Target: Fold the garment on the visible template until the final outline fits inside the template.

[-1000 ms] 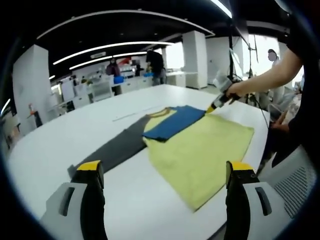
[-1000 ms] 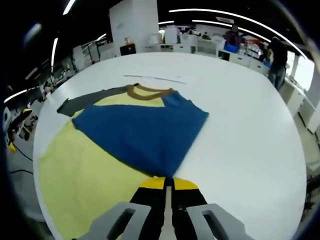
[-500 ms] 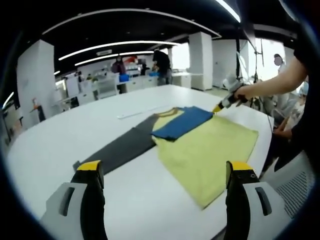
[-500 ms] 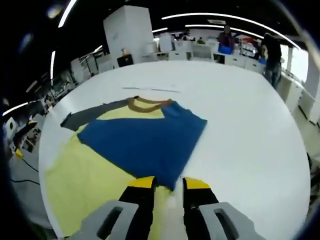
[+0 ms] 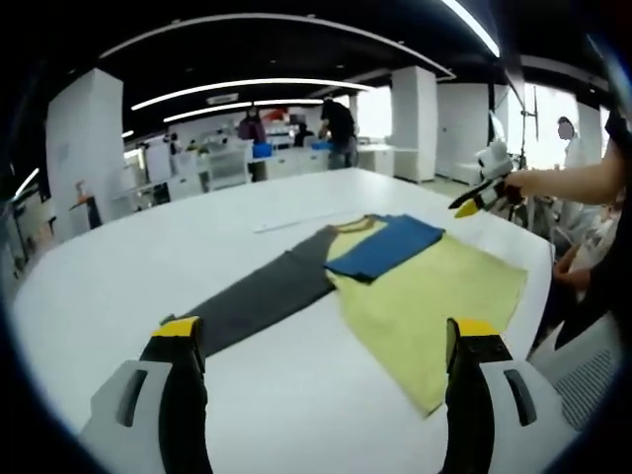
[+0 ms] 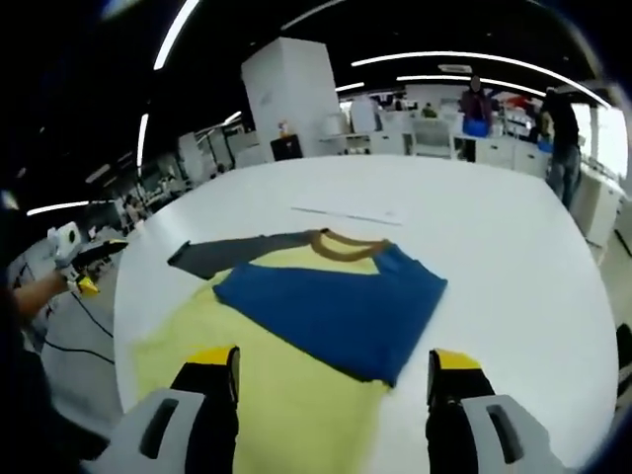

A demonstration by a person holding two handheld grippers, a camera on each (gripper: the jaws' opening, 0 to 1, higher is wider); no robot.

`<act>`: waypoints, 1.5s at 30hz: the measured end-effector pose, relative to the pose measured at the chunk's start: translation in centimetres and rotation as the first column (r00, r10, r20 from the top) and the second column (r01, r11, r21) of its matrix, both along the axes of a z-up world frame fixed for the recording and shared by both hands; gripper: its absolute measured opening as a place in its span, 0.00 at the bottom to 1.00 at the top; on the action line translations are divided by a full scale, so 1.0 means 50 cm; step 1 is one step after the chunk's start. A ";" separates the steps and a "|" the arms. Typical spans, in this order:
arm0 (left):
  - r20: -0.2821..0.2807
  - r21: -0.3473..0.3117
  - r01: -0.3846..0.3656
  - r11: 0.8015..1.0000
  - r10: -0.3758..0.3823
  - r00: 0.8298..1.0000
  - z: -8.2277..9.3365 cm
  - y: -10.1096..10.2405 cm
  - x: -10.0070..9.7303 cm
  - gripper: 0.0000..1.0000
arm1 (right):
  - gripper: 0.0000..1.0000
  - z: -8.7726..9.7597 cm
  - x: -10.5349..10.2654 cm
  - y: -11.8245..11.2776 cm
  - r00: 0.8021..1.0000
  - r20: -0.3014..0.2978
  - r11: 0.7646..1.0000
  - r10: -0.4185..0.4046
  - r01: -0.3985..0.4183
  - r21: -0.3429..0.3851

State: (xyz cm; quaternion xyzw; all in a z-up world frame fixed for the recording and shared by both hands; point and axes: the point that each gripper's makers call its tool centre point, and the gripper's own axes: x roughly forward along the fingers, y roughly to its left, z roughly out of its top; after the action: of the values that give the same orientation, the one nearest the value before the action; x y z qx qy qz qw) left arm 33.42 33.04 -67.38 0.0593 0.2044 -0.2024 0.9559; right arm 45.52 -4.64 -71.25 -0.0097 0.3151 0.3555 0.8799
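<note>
The left gripper [image 5: 321, 341] is hovering above the near part of the white table [image 5: 118, 267] with its two yellow-tipped jaws spread wide apart and nothing between them. Beyond those jaws, the garment [image 5: 425, 296] is lying flat on the table: a yellow body running toward the near right edge, a blue sleeve [image 5: 387, 247] folded over onto the yellow body near the brown collar [image 5: 357, 225], and a dark grey sleeve [image 5: 262, 296] stretching out straight toward the left jaw, its cuff lying just beside that jaw's tip. A thin pale strip [image 5: 296, 221] is lying on the table beyond the collar. At the right of the left gripper view, the right gripper [image 5: 476, 200] is being held by a hand above the far right edge of the table, apart from the garment. In the right gripper view, the right gripper [image 6: 334, 363] is likewise showing its jaws spread wide and empty, raised over the yellow body [image 6: 257, 395], with the blue sleeve [image 6: 336, 311] lying across the middle, the collar [image 6: 348, 243] beyond it and the grey sleeve [image 6: 232, 255] reaching out to the left. The left gripper [image 6: 84, 265] is showing at the left edge of that view. People are standing among desks in the background.
</note>
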 end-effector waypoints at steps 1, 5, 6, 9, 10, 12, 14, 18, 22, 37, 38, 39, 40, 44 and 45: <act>0.002 -0.004 -0.005 1.000 0.005 1.000 0.001 0.004 0.004 0.99 | 0.82 0.003 -0.004 0.001 1.000 0.000 1.000 0.003 -0.003 0.003; 0.003 -0.006 -0.033 0.999 0.033 0.999 0.002 0.024 0.025 0.97 | 0.86 0.017 -0.037 0.006 0.999 0.001 0.999 0.032 -0.032 0.009; 0.001 -0.003 -0.040 0.999 0.040 0.999 0.000 0.030 0.031 0.97 | 0.86 0.021 -0.047 0.008 0.999 0.003 0.999 0.040 -0.040 0.009; 0.001 -0.011 -0.061 0.998 0.061 0.998 0.001 0.042 0.044 0.95 | 0.88 0.033 -0.069 0.015 0.999 0.007 0.998 0.051 -0.051 0.029; 0.000 -0.019 -0.073 0.997 0.073 0.997 0.001 0.047 0.050 0.94 | 0.88 0.036 -0.075 0.017 0.998 0.010 0.998 0.055 -0.055 0.035; -0.003 -0.024 -0.089 0.996 0.088 0.996 -0.001 0.055 0.059 0.93 | 0.89 0.042 -0.092 0.024 0.998 0.013 0.997 0.067 -0.067 0.044; -0.006 -0.023 -0.111 0.993 0.111 0.994 -0.003 0.067 0.068 0.91 | 0.89 0.044 -0.108 0.029 0.997 0.013 0.996 0.075 -0.076 0.051; -0.021 -0.041 -0.172 0.984 0.171 0.985 -0.012 0.097 0.089 0.84 | 0.89 0.048 -0.136 0.039 0.996 0.007 0.994 0.084 -0.085 0.070; -0.040 -0.089 -0.201 0.976 0.198 0.979 -0.019 0.115 0.108 0.75 | 0.88 0.059 -0.157 0.045 0.996 0.015 0.993 0.090 -0.091 0.072; -0.128 -0.046 -0.356 0.933 0.348 0.929 -0.092 0.197 0.164 0.39 | 0.84 0.101 -0.192 0.028 0.998 0.051 0.997 0.037 -0.040 0.062; -0.133 -0.054 -0.373 0.926 0.363 0.922 -0.097 0.202 0.171 0.37 | 0.84 0.102 -0.193 0.027 0.998 0.052 0.997 0.035 -0.038 0.062; -0.136 -0.051 -0.379 0.924 0.369 0.919 -0.101 0.205 0.175 0.35 | 0.83 0.105 -0.194 0.026 0.998 0.053 0.997 0.031 -0.034 0.063; -0.143 -0.043 -0.391 0.919 0.382 0.913 -0.107 0.210 0.181 0.33 | 0.83 0.108 -0.195 0.024 0.998 0.057 0.998 0.027 -0.031 0.063; -0.157 -0.014 -0.419 0.908 0.412 0.898 -0.125 0.227 0.198 0.28 | 0.82 0.109 -0.195 0.016 0.998 0.066 0.999 0.022 -0.025 0.038; -0.160 -0.009 -0.428 0.904 0.421 0.893 -0.128 0.231 0.201 0.27 | 0.82 0.108 -0.195 0.013 0.997 0.067 0.999 0.021 -0.023 0.026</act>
State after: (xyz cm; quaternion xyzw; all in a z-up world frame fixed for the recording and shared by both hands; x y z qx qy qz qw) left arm 43.45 44.58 -73.80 -0.0238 0.2814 0.0024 0.9593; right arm 35.76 -3.99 -65.83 -0.0134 0.2805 0.3688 0.8861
